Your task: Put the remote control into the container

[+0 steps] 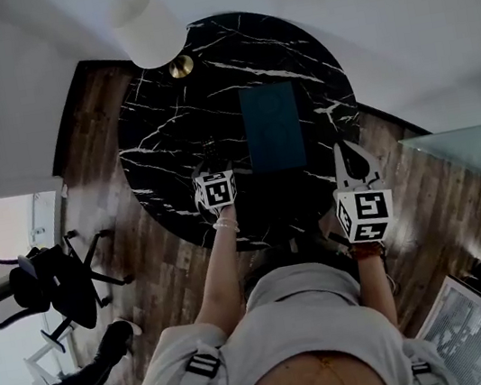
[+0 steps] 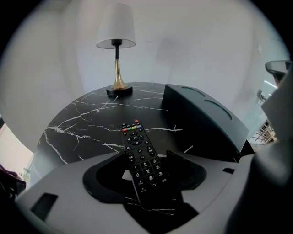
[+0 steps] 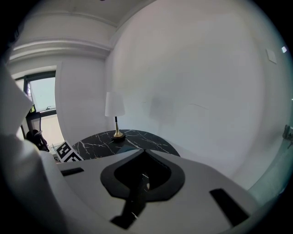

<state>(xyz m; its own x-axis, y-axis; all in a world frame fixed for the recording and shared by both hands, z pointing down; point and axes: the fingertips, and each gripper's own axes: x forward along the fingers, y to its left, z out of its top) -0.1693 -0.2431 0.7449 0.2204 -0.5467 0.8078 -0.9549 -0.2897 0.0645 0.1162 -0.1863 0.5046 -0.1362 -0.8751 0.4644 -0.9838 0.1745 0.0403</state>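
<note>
A black remote control (image 2: 143, 162) lies on the round black marble table (image 1: 163, 140), its coloured buttons pointing away from me. My left gripper (image 2: 146, 154) stands open astride its near half, a gap showing beside the left jaw. In the head view the left gripper (image 1: 212, 166) is at the table's front, just left of the dark rectangular container (image 1: 272, 127), whose wall (image 2: 201, 121) rises to the remote's right. My right gripper (image 1: 341, 150) hovers by the table's right front edge, right of the container. Its jaws (image 3: 144, 151) are shut with nothing between them.
A lamp with a white shade and a brass foot (image 1: 147, 24) stands at the table's far edge, also seen as the lamp (image 2: 116, 50) behind the remote. A black chair (image 1: 55, 286) stands on the wood floor at the left. A glass surface (image 1: 471, 153) is at the right.
</note>
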